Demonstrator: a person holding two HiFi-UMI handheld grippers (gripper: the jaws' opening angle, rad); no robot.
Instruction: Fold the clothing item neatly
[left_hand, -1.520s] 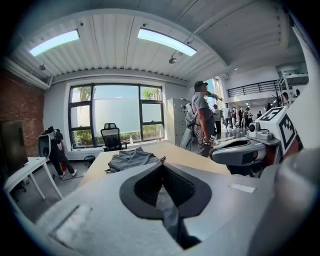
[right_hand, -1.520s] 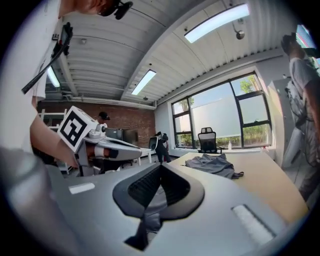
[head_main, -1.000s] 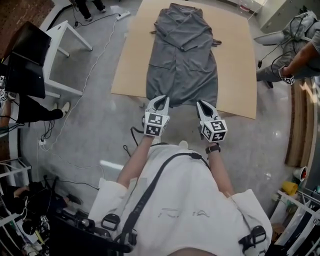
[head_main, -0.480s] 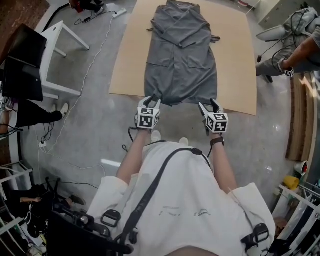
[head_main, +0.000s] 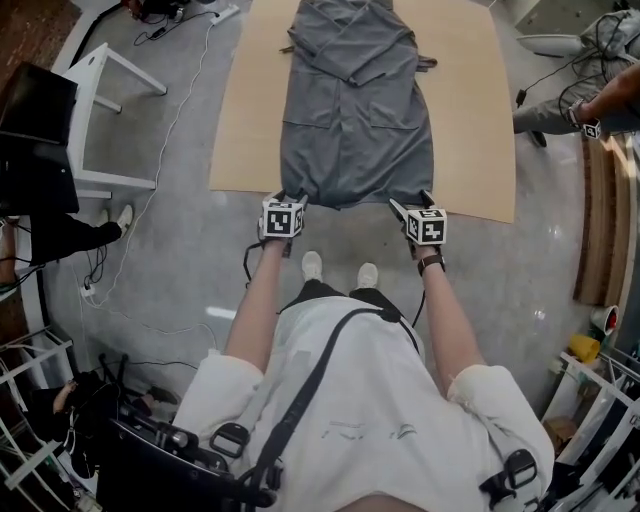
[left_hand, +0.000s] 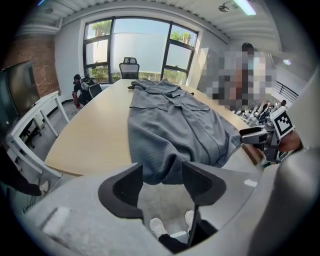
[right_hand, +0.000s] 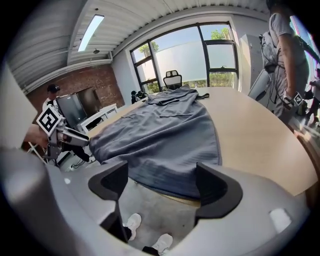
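Note:
A long grey garment (head_main: 355, 110) lies flat and lengthwise on the tan table (head_main: 470, 130), and its hem (head_main: 350, 198) hangs over the near edge. My left gripper (head_main: 284, 200) is at the hem's left corner and my right gripper (head_main: 408, 207) at its right corner. Both sets of jaws have just been opening and now stand wide. In the left gripper view the hem corner (left_hand: 160, 165) hangs between the left gripper (left_hand: 162, 181) jaws, unpressed. In the right gripper view the hem (right_hand: 165, 175) shows just beyond the right gripper (right_hand: 162, 184), also unpressed.
A white desk (head_main: 110, 110) and a black monitor (head_main: 35, 130) stand to the left, with cables on the floor. A seated person (head_main: 590, 105) is at the far right. An office chair (left_hand: 129, 66) stands at the table's far end. My shoes (head_main: 312, 265) are below the hem.
Both grippers have sunk toward the table's near edge and gone from shut to wide open. The hem they were at now hangs loose over the edge.

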